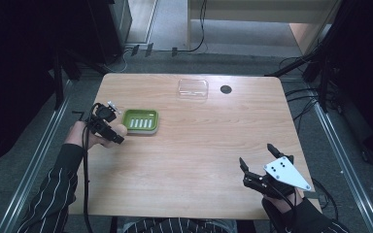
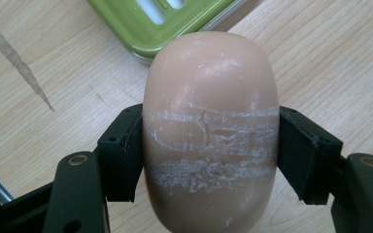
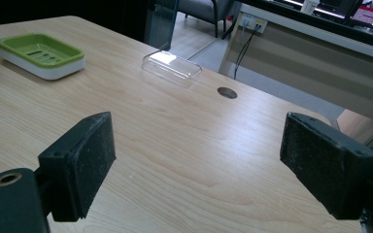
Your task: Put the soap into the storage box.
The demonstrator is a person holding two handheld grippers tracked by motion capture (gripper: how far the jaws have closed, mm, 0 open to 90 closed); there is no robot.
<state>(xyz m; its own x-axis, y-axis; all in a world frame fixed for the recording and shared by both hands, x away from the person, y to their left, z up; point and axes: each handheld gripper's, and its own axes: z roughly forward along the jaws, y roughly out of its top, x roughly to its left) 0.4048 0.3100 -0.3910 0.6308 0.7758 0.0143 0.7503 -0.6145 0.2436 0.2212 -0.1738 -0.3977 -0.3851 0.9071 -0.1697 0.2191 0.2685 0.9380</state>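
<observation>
A: Well, any writing to read? The soap (image 2: pixel 210 131) bears whitish scuffed marks across its middle in the left gripper view, perhaps a stamped mark, but no letters can be made out.

B: Agreed, nothing legible. The left gripper (image 2: pixel 209 145) pinches that one soap bar, a jaw pressed against each side. In the high view the bar (image 1: pixel 119 130) sits at the table's left edge, just beside the dish (image 1: pixel 141 121).

A: One green dish, then, on a white base. Its floor has slots; five pale ones can be counted from above.

B: One clear lid (image 1: pixel 193 89) as well, lying near the far edge, well apart from the dish. Beside it is one round dark hole (image 1: pixel 226 89) in the table (image 1: pixel 199 145).

A: And the right gripper (image 1: pixel 259 158)?

B: Its jaws stand spread wide, nothing between them, near the front right corner. A grey plate (image 1: pixel 287 173) with four small holes sits on top of it.

A: So two grippers, one bar, one dish, one lid.

B: The right gripper view shows the dish (image 3: pixel 41 56) far left and the lid (image 3: pixel 172 68) beyond, with the hole (image 3: pixel 227 92) near it.
</observation>
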